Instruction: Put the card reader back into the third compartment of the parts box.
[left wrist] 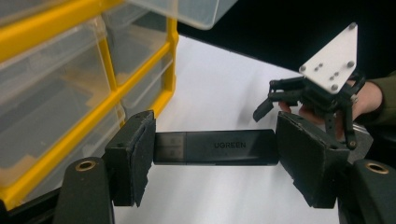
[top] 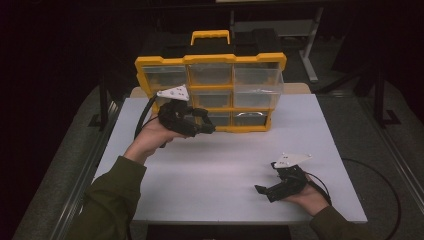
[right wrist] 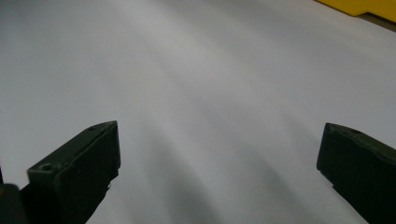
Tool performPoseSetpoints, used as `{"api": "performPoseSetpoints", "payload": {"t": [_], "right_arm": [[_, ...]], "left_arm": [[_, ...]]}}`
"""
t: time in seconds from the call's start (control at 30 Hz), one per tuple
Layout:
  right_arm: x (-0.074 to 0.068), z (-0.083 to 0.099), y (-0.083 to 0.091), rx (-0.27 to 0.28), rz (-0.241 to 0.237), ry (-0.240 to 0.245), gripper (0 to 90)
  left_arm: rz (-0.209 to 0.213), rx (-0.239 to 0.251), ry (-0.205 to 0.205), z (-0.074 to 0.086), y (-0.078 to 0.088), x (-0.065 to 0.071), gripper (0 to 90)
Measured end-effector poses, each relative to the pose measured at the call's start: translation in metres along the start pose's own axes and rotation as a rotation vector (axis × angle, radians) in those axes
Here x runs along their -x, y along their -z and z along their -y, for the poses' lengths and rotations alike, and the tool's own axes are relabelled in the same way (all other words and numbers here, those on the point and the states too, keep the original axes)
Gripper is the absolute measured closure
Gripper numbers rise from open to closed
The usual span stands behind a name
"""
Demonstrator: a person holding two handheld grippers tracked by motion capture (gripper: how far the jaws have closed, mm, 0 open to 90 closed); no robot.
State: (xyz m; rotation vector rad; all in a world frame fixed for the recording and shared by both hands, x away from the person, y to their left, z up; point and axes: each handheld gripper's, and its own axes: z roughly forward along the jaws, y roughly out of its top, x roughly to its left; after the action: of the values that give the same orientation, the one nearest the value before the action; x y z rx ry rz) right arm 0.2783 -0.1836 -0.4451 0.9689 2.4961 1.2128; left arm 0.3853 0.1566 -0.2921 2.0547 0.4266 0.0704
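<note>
Right tool (top: 263,190), at 5 o'clock on the white tabletop (top: 225,175), is held wide open and empty. One dark USB stick (left wrist: 215,147) is clamped endwise by the left tool (left wrist: 215,154), at 11 o'clock, beside one yellow nine-drawer organiser (top: 210,59).

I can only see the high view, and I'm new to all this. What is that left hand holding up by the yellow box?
Observer: The left tongs clamp a slim black stick, end to end.
Operator: Any writing on it?
Observer: Yes, UGREEN, in the left gripper view.
Operator: And the right tongs?
Observer: The right tongs stand wide open, nothing between them, white table beneath.
</note>
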Motion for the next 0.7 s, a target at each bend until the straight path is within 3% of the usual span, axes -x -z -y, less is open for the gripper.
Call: {"api": "performPoseSetpoints", "payload": {"t": [0.7], "right_arm": [[0.0,0.0,0.0,0.002,0.0,-0.005,0.0]], "left_arm": [[-0.006,0.05,-0.051,-0.053,0.019,-0.001,30.2]]}}
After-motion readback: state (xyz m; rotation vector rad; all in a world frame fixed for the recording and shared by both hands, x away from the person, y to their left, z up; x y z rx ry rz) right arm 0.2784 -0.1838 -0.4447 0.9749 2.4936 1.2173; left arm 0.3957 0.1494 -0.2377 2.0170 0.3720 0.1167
